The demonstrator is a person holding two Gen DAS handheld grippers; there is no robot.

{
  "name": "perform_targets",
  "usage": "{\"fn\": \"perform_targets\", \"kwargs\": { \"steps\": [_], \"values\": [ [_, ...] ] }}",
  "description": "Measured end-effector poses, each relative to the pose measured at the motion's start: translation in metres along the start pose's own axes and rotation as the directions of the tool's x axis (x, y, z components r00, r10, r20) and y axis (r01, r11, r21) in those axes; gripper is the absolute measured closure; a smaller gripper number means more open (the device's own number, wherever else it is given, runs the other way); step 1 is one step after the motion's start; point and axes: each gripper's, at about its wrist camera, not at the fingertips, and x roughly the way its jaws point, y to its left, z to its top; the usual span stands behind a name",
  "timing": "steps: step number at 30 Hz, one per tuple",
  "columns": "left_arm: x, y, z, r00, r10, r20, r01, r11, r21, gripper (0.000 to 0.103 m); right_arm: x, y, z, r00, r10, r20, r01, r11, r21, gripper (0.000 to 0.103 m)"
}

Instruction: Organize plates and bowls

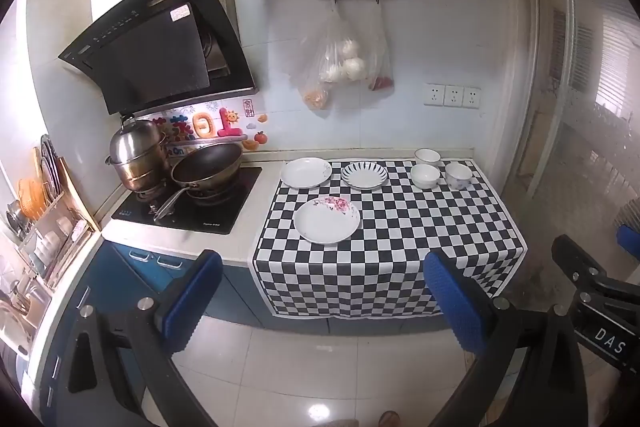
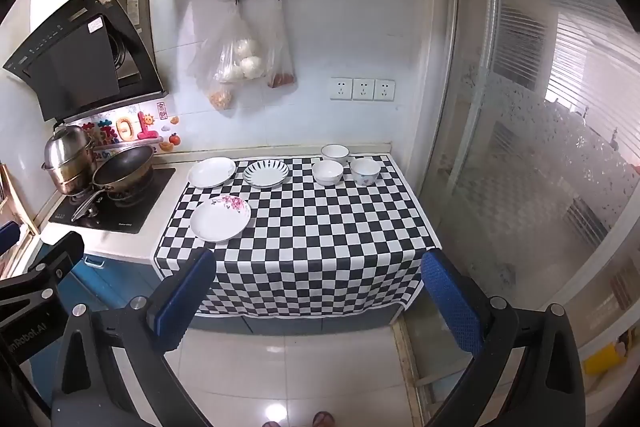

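Left gripper (image 1: 324,301) wide open, holding nothing, touching nothing, above the floor. Right gripper (image 2: 320,301) also wide open and empty. Three plates (image 1: 327,225) and three bowls (image 1: 425,175) on the checkered cloth (image 1: 420,247), well apart from both claws.

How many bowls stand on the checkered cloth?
3: rimmed bowl at the back, plain white bowl in front of it, flower-patterned bowl to the right. None appears hidden.
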Motion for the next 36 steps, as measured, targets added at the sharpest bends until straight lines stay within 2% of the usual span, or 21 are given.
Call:
{"fn": "perform_targets", "kwargs": {
  "steps": [14, 36],
  "values": [
    [-0.001, 0.000, 0.007, 1.000, -0.008, -0.007, 0.008, 1.000, 0.005, 0.000, 0.000, -0.004, 0.010, 1.000, 0.002, -0.002, -0.002, 1.000, 0.016, 0.000],
    [-0.008, -0.009, 0.009, 1.000, -0.008, -0.001, 0.008, 1.000, 0.009, 0.000, -0.005, -0.005, 0.006, 1.000, -0.004, 0.020, 0.004, 1.000, 0.018, 0.000]
  ]
}}
